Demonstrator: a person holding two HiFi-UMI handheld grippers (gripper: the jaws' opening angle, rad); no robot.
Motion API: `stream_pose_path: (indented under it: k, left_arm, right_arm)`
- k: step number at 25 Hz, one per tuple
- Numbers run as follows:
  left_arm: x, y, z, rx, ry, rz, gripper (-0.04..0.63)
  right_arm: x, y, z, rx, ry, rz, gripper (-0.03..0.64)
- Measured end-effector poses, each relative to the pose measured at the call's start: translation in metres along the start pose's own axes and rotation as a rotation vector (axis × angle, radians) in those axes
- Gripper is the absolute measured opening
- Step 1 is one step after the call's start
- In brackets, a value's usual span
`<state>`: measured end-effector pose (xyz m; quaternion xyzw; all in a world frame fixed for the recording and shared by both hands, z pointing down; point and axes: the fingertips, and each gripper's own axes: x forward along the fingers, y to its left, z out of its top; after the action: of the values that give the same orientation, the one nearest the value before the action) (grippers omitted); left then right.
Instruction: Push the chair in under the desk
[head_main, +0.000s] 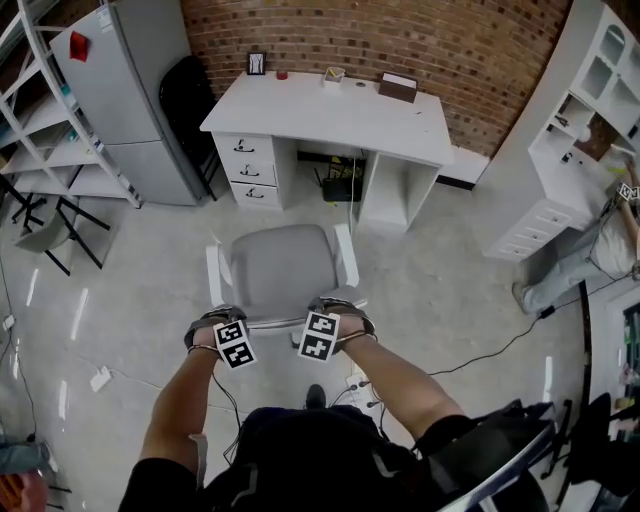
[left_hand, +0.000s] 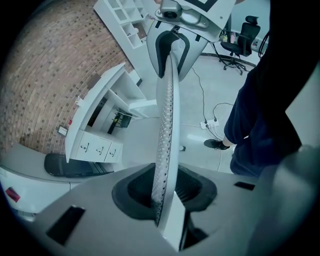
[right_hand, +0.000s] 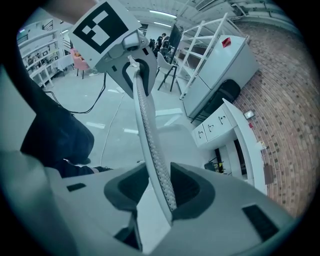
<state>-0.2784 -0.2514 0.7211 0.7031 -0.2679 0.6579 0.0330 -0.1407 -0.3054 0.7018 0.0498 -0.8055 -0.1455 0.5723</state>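
While both grippers sit on the chair (head_main: 285, 270), it stands out on the pale floor with its seat facing the white desk (head_main: 330, 110). Bare floor shows between seat front and kneehole, so the chair is not under the desk.

Head view: the left gripper (head_main: 222, 320) and right gripper (head_main: 335, 310) are near each other on the top edge of the backrest (head_main: 275, 322), marker cubes toward the person. White armrests flank the grey seat. The desk is against a brick wall (head_main: 400, 40), with drawers (head_main: 250, 170) on its left side and small items on top. A grey cabinet (head_main: 120, 90) stands left of the desk and white shelving (head_main: 590, 110) right of it. Jaw contact is not readable from up here.

Left gripper view: the backrest's perforated edge runs up between the dark pads, and the jaws are closed on it. Farther along the same edge the right gripper clamps it too. This view adds a power strip (left_hand: 210, 123) on the floor beside the person's shoe (left_hand: 216, 144), and a black office chair (left_hand: 240, 40) in the background.

Right gripper view: the same edge lies between this gripper's pads, jaws closed on it. The left gripper is seen farther along, straddling the edge. The desk appears end-on at right. A pink chair (right_hand: 77, 56) stands far back, which no other view shows.
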Motion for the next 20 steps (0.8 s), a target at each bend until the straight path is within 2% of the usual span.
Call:
stream_pose_path:
  k: [7, 16, 20]
  left_arm:
    - [0.010, 0.027, 0.005, 0.021, -0.021, -0.015, 0.096]
    - [0.029, 0.067, 0.015, 0.090, -0.069, -0.008, 0.083]
    - [0.037, 0.085, 0.021, 0.116, -0.081, -0.042, 0.080]
  right_arm:
    - [0.009, -0.027, 0.001, 0.007, 0.006, -0.006, 0.141]
    - [0.025, -0.067, 0.001, 0.034, 0.028, -0.029, 0.144]
    - [0.031, -0.086, -0.002, 0.084, 0.048, -0.042, 0.150]
